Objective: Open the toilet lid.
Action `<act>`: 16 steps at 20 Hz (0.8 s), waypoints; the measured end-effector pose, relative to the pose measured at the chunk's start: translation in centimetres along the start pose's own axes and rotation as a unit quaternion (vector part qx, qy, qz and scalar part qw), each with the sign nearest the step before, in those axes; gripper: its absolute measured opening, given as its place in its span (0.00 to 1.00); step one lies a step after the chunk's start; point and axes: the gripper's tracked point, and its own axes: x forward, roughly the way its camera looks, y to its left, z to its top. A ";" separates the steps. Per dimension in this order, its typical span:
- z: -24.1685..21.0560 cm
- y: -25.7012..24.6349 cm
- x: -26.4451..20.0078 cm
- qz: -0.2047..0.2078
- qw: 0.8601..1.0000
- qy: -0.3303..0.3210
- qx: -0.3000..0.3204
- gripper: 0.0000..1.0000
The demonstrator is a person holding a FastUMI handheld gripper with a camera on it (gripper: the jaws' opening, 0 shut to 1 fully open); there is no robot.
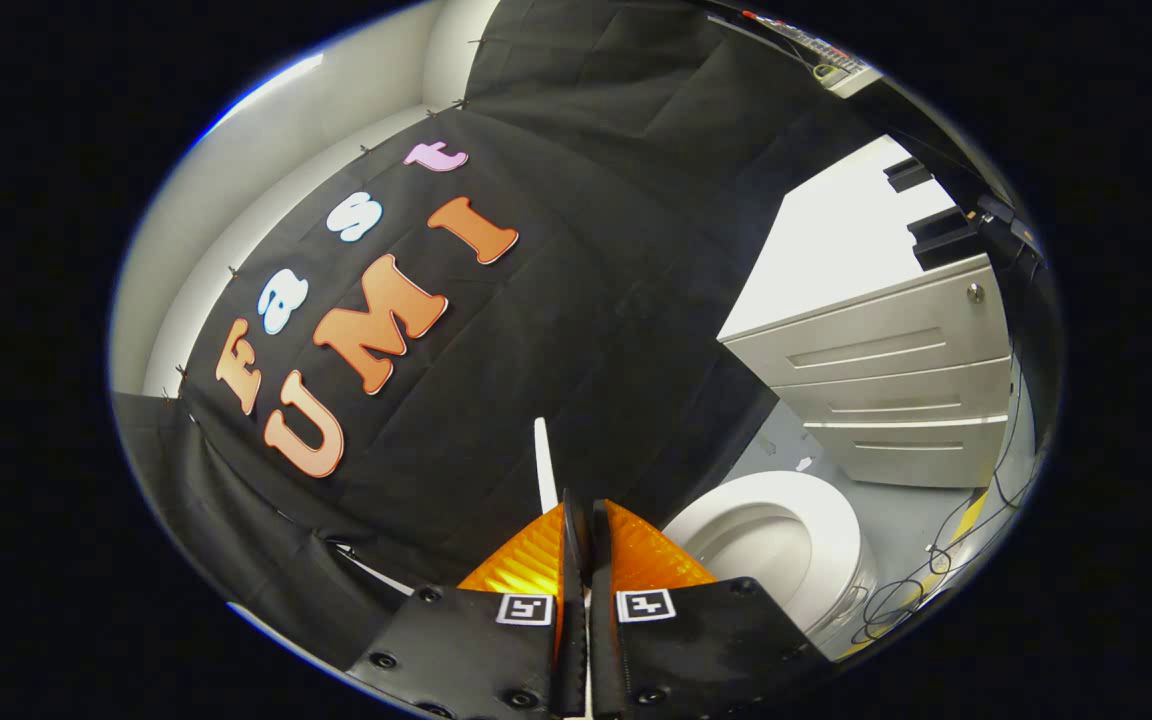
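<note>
While the gripper [584, 520] points toward the black cloth wall [576, 300], its two fingers stand nearly together, pinching a thin white edge that rises just ahead of the tips. That edge appears to be the toilet lid [543, 462], seen edge-on and raised close to upright. Whether both fingers truly press on it cannot be told with certainty, but the slit between them is narrow and the lid edge runs straight into it. To the right of the fingers, the toilet seat [826, 530] and the open bowl [766, 545] lie exposed, so the task is judged near its end. Beyond the toilet, a white drawer cabinet [896, 380] stands on the grey floor [896, 510], and loose cables [921, 585] trail beside the base of the bowl.

Risks from here, as a judgement:
- Early release: if the fingers part before the lid rests past its balance point, it may fall back onto the seat.
- Overtravel: pushing on after the lid meets its backstop could strain the hinge or make the thin edge slip from the pinch.
- Twist: turning the gripper about the narrow edge could lever the lid sideways.
</note>
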 end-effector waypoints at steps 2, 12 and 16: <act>-0.1 0.8 -0.1 0.002 1.000 0.003 -0.007 0.10; -1.7 6.6 -1.0 0.019 0.998 0.012 -0.059 0.10; -1.9 9.2 -1.0 0.029 0.995 -0.003 -0.091 0.10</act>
